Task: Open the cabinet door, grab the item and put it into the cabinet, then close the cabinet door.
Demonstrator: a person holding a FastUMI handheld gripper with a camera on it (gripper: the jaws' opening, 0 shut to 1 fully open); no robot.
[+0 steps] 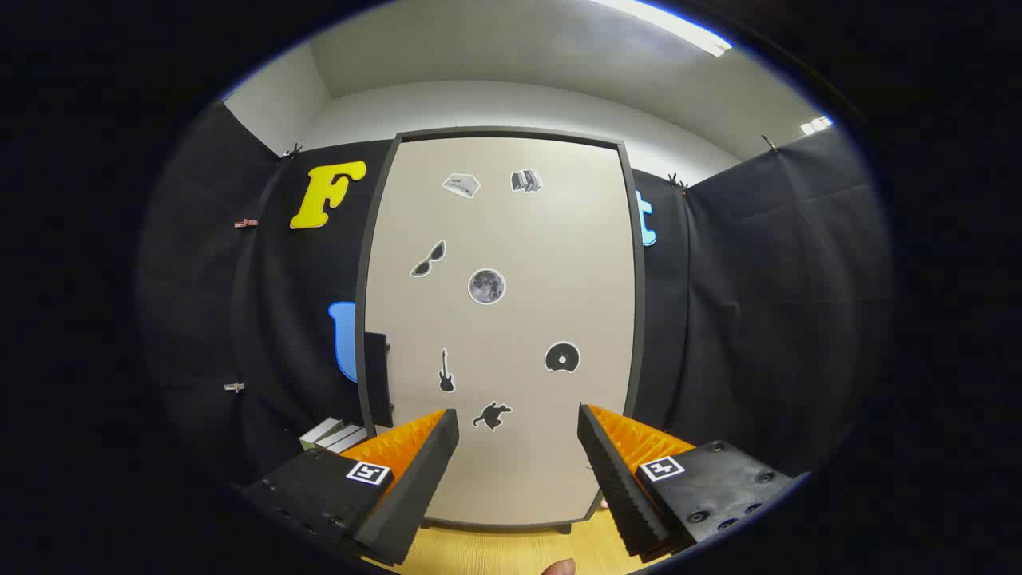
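Gripper view: gripper (517,447) spread wide at the bottom of the frame, grasping nothing, both fingers (415,471) standing apart with bare air between them. Straight ahead, filling the centre of the frame, the cabinet door (511,239), pale, sticker-dotted, dark-framed, apparently shut or nearly so. Standing on the light wooden table (511,551) at the bottom centre.

Judged step: opening the door. No handle or knob visible on the face; a dark recess (377,375) at the lower left edge of the door, probably the place to hook a finger. Best approached by shifting left, slipping one finger behind that edge, then pulling in an arc about the opposite side rather than straight back. Hinge side only guessed, so worth testing gently first.

Likely item to stow: a pale flat stack (331,435), perhaps books or boxes, at lower left, beside the cabinet and just beyond the left finger; partly cut off by that finger, kind unclear.

Hidden: cabinet interior, hinges, most of the table. A fingertip-like shape (559,567) at the very bottom, cropped.
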